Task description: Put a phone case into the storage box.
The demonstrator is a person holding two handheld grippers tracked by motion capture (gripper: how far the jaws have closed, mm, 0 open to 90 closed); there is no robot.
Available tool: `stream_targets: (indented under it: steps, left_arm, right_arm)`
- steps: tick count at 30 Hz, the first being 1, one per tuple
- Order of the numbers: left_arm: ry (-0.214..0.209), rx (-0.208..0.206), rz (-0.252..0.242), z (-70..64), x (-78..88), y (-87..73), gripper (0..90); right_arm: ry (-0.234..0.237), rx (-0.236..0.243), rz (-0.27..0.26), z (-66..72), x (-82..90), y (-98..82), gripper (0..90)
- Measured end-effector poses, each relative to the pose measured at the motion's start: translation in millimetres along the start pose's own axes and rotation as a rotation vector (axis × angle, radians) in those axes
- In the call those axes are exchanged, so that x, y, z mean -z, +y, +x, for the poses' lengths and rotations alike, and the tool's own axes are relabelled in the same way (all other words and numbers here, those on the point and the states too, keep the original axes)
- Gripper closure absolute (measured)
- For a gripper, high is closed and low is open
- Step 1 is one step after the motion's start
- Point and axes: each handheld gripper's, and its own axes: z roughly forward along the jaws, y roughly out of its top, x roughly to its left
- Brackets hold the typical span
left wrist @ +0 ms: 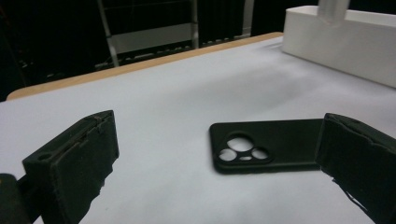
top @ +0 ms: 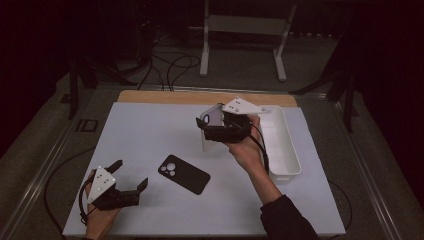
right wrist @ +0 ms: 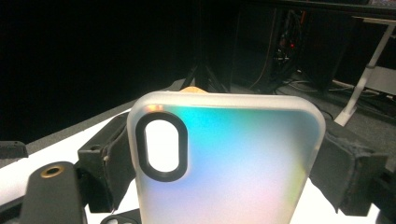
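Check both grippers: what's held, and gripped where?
The right gripper holds the iridescent phone case upright, jaws clamped on its two long side edges. The left gripper is open and holds nothing; the black phone case lies on the table ahead of it.

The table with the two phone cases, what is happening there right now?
A person works with tongs in each hand. The right tongs are shut on an iridescent phone case, held upright above the white table beside a white bin. The left tongs are open, pointing toward a black phone case that lies flat and untouched.
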Motion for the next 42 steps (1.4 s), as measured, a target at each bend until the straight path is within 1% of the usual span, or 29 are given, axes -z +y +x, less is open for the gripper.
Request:
stream_targets:
  steps: [4,6,12,15,21,26,42]
  left_arm:
    - [0.019,0.019,0.009,5.4,-0.8,-3.4,0.0]
    - [0.016,0.025,0.011,6.7,-1.9,-4.4,0.0]
    - [0.027,0.029,0.029,9.5,-6.8,-6.6,0.0]
    - [0.028,0.029,0.020,9.3,-6.4,-6.3,0.0]
    - [0.034,0.037,0.012,9.8,-5.6,-5.9,0.0]
    - [0.041,0.036,0.007,9.9,-4.9,-5.8,0.0]
    - [0.049,0.028,0.008,8.5,-5.3,-5.7,0.0]
  right_arm:
    - [-0.003,0.004,0.005,-1.3,-0.7,-1.1,16.6]
    - [-0.009,0.004,0.005,-2.5,-1.0,-1.6,16.6]
    - [-0.021,-0.009,0.005,-9.3,-0.9,-2.4,16.6]
    - [-0.026,-0.020,0.000,-14.0,-0.6,-2.3,16.6]
    - [-0.045,-0.029,0.006,-21.4,-0.4,-2.7,16.6]
    - [-0.060,-0.047,0.006,-28.4,-0.4,-2.1,16.6]
    - [-0.139,-0.052,0.010,-51.0,-0.7,2.4,16.6]
